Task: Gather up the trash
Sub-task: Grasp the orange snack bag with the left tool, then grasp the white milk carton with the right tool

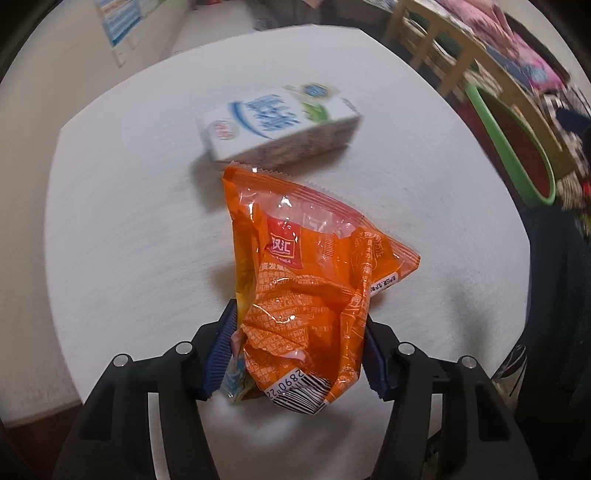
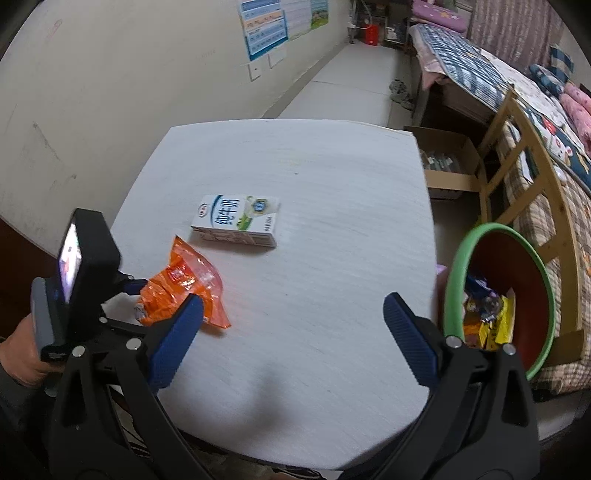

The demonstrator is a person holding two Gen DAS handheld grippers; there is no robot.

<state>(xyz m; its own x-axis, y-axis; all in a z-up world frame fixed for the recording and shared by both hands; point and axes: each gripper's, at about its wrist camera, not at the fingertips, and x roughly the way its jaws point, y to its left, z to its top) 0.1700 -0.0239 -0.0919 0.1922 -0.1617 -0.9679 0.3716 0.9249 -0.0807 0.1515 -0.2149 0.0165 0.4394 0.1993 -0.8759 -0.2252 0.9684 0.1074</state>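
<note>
White round-cornered table (image 2: 332, 229) sits by a cream wall with posters (image 2: 269, 26), a bed with patterned quilts (image 2: 517, 85) along the right side and a cardboard box (image 2: 443, 158) on the floor beside it. Left gripper (image 1: 299, 354) points steeply down at the tabletop with a crumpled orange snack wrapper (image 1: 314, 280) between its blue ribbed pads (image 1: 218, 354); both pads touch the wrapper's sides, so it is gripped at its lower, barcode end, and the rest fans out across the table toward the milk carton. White and blue milk carton (image 2: 236, 221) lies flat on its side near the table's middle, just beyond the wrapper's top edge, not touching any tool. Right gripper (image 2: 295, 325) hovers over the near table edge, jaws spread wide with nothing between them. Green-rimmed red bin (image 2: 458, 266) stands off the table's right edge, tilted toward the camera, with mixed yellow and blue wrappers (image 2: 484, 317) already inside. A hand (image 2: 18, 354) holds the left tool's handle at lower left.
</note>
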